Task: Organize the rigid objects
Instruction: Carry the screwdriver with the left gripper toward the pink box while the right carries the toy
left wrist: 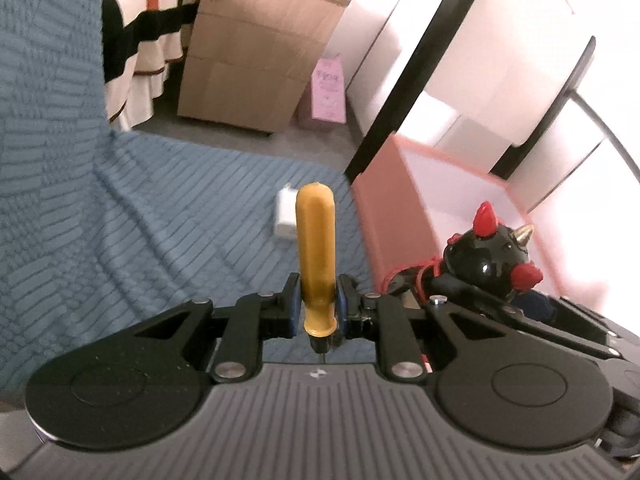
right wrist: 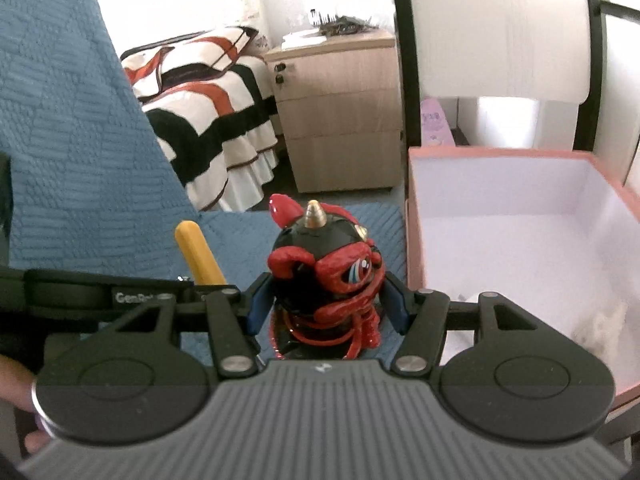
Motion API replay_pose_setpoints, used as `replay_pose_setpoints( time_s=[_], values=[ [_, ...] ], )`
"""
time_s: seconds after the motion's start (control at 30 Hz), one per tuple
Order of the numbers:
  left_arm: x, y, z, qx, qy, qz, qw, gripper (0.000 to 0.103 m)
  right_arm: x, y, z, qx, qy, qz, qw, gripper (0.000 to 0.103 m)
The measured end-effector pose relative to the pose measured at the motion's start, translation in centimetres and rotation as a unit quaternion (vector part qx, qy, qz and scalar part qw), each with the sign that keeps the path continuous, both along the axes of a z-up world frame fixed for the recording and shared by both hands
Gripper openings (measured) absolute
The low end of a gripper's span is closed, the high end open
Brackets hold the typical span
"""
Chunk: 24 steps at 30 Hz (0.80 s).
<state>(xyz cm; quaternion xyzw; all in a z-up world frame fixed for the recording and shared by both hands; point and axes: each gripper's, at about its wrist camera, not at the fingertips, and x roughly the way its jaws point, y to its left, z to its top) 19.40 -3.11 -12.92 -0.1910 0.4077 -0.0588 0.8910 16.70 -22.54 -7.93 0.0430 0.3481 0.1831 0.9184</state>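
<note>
Screwdriver (left wrist: pixel 316 260) sits clamped in the left claw (left wrist: pixel 318 304), a white charger (left wrist: pixel 286 216) behind it. The right claw (right wrist: pixel 326 300) grips the figurine (right wrist: pixel 326 264) beside the pink box (right wrist: pixel 416 240).

The screwdriver handle (left wrist: pixel 316 264) looks like smooth yellow plastic, a bit shiny. The black and red figurine (right wrist: pixel 326 276) is very glossy with bright spots of light on it, and its horn (right wrist: pixel 314 215) looks like gold metal. The blue blanket (left wrist: pixel 140 216) is soft cloth with bumpy stitched lines, the pink box (right wrist: pixel 416 216) looks like matt cardboard, and the cabinet (right wrist: pixel 340 120) looks like pale wood.
</note>
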Motion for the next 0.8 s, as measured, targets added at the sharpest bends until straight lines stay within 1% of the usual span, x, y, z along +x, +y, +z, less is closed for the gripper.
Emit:
replay_pose_setpoints(
  time_s=[0.13, 0.33, 0.57, 0.67, 0.8],
  values=[
    [0.6, -0.5, 1.7, -0.014, -0.014, 0.003, 0.9998, 0.021, 0.5, -1.2, 1.6, 0.009, -0.01, -0.004, 1.0, 0.061],
    [1.5, -2.3, 4.8, -0.025, -0.037, -0.018, 0.9989, 0.021, 1.4, -3.1, 3.6, 0.017, -0.031, -0.016, 0.999, 0.061],
    [3.8, -5.2, 8.7, -0.03, -0.064, -0.047, 0.9964, 0.021, 2.7, -5.6, 6.1, 0.018, -0.055, -0.029, 0.998, 0.061],
    [5.2, -6.8, 9.9, -0.03, -0.069, -0.06, 0.9954, 0.021, 3.5, -6.7, 7.0, 0.0, -0.064, -0.036, 0.997, 0.061],
    [7.3, -9.1, 10.5, -0.042, -0.061, -0.078, 0.9942, 0.021, 4.9, -8.9, 7.3, 0.006, -0.053, -0.048, 0.997, 0.061]
  ],
)
